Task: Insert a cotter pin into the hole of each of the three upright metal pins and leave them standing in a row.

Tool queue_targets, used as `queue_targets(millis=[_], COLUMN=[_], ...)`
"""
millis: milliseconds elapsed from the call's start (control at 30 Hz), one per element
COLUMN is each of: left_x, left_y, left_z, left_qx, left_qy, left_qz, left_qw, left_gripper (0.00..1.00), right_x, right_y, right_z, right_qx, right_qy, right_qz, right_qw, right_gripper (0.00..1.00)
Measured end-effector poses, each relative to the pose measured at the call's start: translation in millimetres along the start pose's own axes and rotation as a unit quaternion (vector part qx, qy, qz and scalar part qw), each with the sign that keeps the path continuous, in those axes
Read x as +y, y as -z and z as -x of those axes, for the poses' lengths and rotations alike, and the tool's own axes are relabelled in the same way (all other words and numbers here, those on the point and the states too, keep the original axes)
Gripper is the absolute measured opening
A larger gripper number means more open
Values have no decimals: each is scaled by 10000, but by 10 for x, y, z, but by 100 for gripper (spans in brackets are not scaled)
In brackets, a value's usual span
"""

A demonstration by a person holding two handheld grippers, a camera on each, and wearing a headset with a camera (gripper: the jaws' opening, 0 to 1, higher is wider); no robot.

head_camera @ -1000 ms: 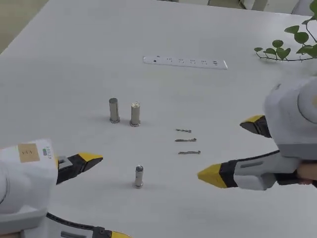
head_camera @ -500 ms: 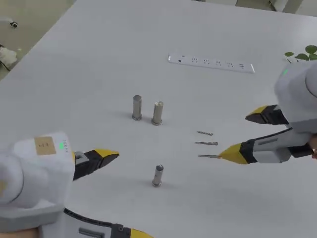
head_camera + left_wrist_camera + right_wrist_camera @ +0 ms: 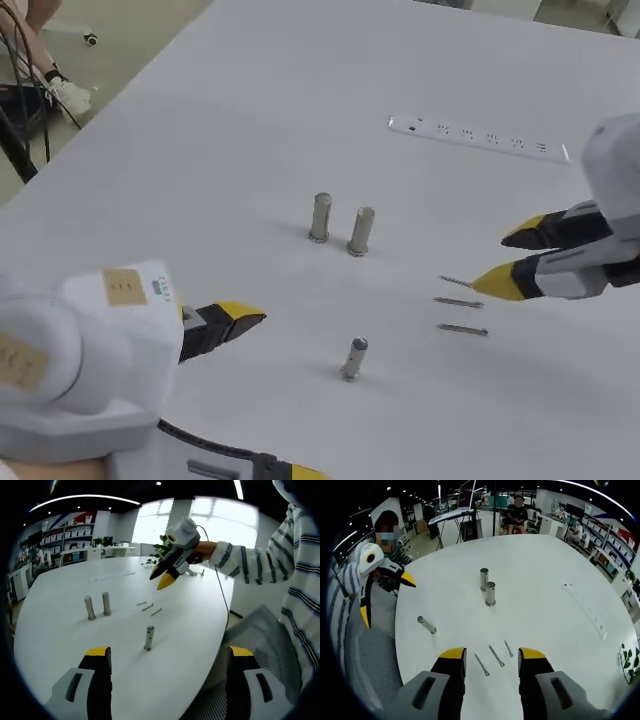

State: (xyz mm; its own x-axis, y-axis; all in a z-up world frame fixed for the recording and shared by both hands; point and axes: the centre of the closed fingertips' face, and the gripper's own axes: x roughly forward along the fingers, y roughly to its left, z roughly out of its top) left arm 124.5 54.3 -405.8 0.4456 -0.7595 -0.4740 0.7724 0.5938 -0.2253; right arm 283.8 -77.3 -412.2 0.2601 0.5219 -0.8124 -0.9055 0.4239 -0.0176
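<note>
A broad white table in an open office room carries the whole job, with a white power strip lying along its far side. Two of the metal pins stand close together near the middle, the left one and its neighbour just beside it, while the third metal pin stands by itself nearer the person, well apart from that pair. The three cotter pins lie flat in a short stack to the right: the far cotter pin, the middle cotter pin and the near cotter pin, none of them in a hole yet. The right gripper hangs over them with its jaws moderately parted and nothing between them, one yellow tip close to the far cotter pin. The left gripper waits low near the table edge, jaws spread wide and empty. The step in hand looks like the first pick-up. That pick would need the right jaws brought low around one thin cotter pin, then lined up with a cross hole too small to make out here.
</note>
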Motion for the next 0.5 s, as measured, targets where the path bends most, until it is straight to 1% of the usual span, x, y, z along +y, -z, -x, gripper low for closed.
queue_targets(millis=[100,167,200,233,267,333,400,500], left_x=[-18,7,37,83,80,95,118,129], left_y=[-44,-60,-72,-80,-67,-58,-53,-60], left_z=[12,15,18,22,24,30,42,57], left_qx=[-91,-128,-161,-191,-165,-153,-176,-246], left_qy=[-27,-122,-225,-372,-359,-392,-445,-445], left_qz=[39,-29,-53,-58,-39,-44,-17,69], left_qw=[9999,9998,9996,9991,9992,9991,9989,9987], left_gripper=[94,93,93,90,87,84,84,85], right_x=[-34,-64,-71,-78,-83,-100,-134,-174], right_y=[36,76,88,119,158,214,264,307], right_z=[-95,-163,-177,-222,-263,-320,-405,-494], right_qx=[72,162,186,241,320,385,476,523], right_qy=[-56,-81,-82,-129,-196,-219,-256,-291], right_qz=[129,90,74,103,111,97,107,80], right_qw=[9999,9998,9998,9996,9992,9990,9985,9982], right_gripper=[35,33,32,31,29,27,25,22])
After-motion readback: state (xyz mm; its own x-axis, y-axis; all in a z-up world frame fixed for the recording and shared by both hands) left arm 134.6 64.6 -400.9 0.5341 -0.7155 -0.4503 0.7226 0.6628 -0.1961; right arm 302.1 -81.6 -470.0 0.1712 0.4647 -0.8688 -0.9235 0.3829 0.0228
